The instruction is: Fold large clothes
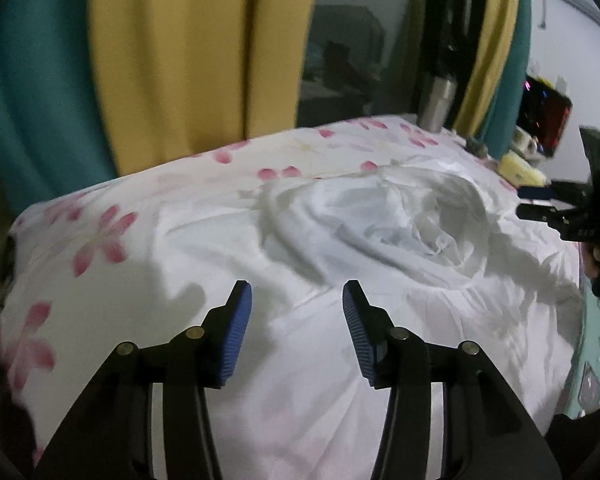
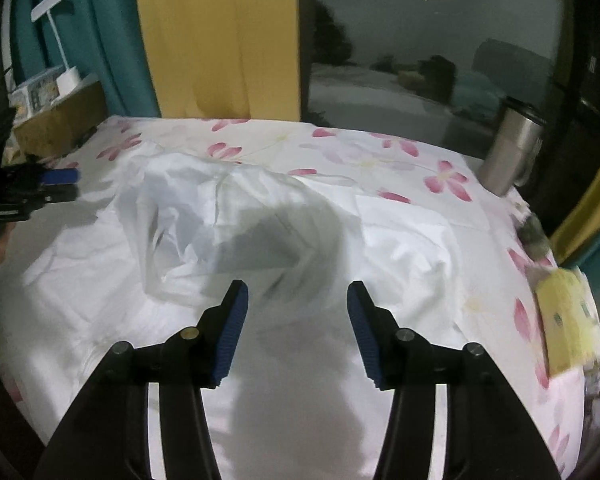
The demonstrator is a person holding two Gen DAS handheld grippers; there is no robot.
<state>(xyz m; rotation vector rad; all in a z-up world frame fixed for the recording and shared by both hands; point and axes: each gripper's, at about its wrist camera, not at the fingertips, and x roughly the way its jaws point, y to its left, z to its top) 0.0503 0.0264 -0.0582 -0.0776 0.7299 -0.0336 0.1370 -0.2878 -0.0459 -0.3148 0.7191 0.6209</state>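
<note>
Lying crumpled on the floral sheet (image 2: 380, 152) of the bed: a white garment (image 2: 236, 220), bunched into a rumpled mound toward the middle of the mattress, spreading flatter toward the near edge. Long axis hard to tell from the folds; seeming to run roughly across the bed in the right wrist view.

Hovering above the near part of the cloth: left gripper (image 1: 297, 334), blue fingers (image 1: 236, 336) spread apart, grasping nothing. Likewise hanging over the fabric: right gripper (image 2: 298, 330), fingers (image 2: 232, 332) released, nothing between them.

Standing at the far corner of the bed: a steel tumbler (image 2: 512, 148). Hanging behind: yellow and teal curtains (image 2: 220, 40).
</note>
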